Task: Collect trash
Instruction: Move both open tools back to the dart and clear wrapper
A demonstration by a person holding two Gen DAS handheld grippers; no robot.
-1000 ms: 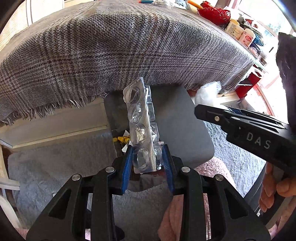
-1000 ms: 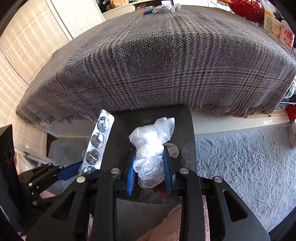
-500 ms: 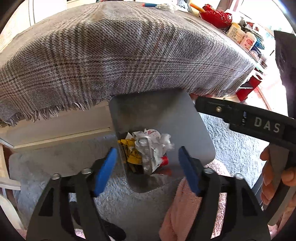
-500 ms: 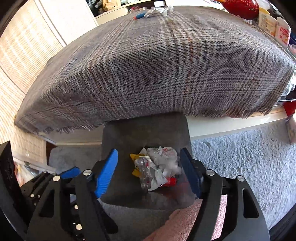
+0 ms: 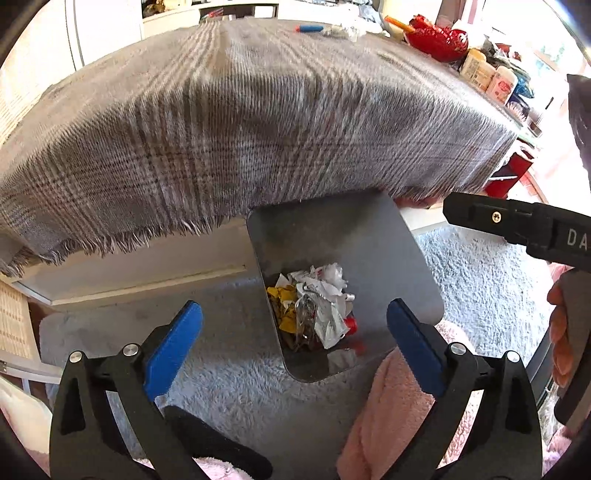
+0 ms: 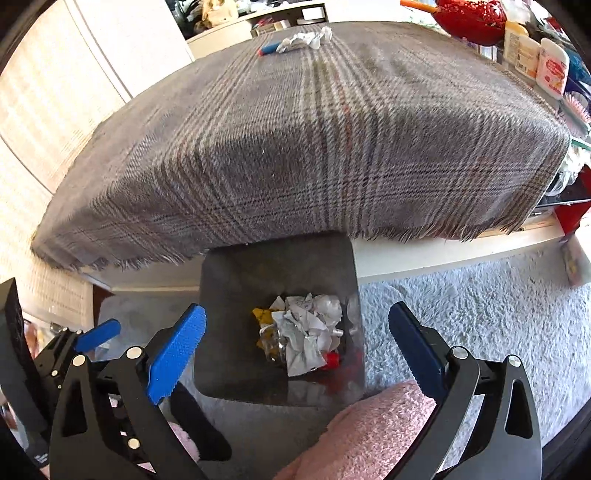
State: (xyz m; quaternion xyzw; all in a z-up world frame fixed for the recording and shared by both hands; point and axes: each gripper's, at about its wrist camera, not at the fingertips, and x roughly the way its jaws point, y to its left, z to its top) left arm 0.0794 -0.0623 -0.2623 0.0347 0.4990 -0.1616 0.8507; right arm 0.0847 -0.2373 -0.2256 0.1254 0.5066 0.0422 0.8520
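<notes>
A grey metal trash bin stands on the carpet at the table's front edge. A pile of crumpled trash lies inside it: white paper, a yellow wrapper, a blister pack, a red cap. My left gripper is open and empty above the bin. My right gripper is open and empty above the bin too. On the table's far side lie a crumpled white wrapper and a blue and red pen.
The table is covered by a grey plaid cloth. A red bowl and white bottles stand at the far right. Pale shaggy carpet surrounds the bin. Pink fabric lies near the bin's front.
Both grippers opened. The blister pack left the left gripper and the plastic wrap left the right gripper; both now lie in the bin. Both grippers have risen slightly.
</notes>
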